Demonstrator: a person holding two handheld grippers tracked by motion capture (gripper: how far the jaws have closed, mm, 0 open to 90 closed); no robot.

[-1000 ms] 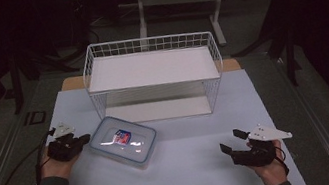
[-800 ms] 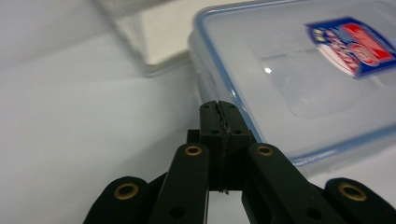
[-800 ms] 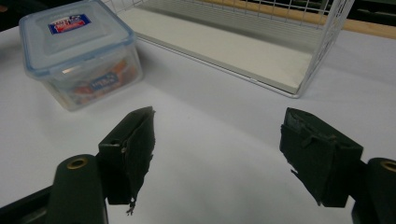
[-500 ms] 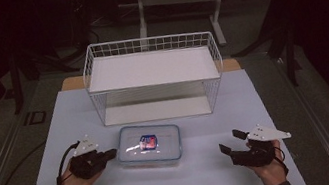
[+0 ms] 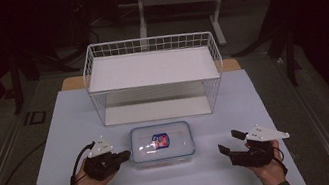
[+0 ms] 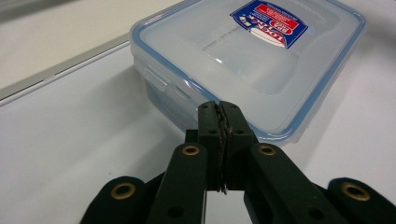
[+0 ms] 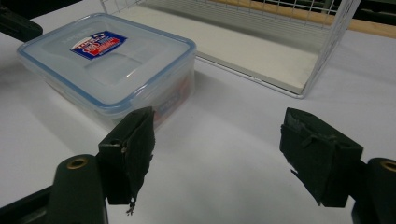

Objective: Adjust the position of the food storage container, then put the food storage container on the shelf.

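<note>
High view is showing the clear plastic box with the blue-edged lid (image 5: 162,144) lying on the white worktop (image 5: 58,135), before the white wire basket (image 5: 154,81). Left tongs (image 5: 123,155), pressed together, are nudging its side. Right tongs (image 5: 228,143) are waiting, spread. Next, probably pinching and lifting it.

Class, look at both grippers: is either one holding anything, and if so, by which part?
Nothing is held. The left gripper is shut with its tips against the side of the plastic container, clamping nothing. The right gripper is open, apart from the container.
</note>
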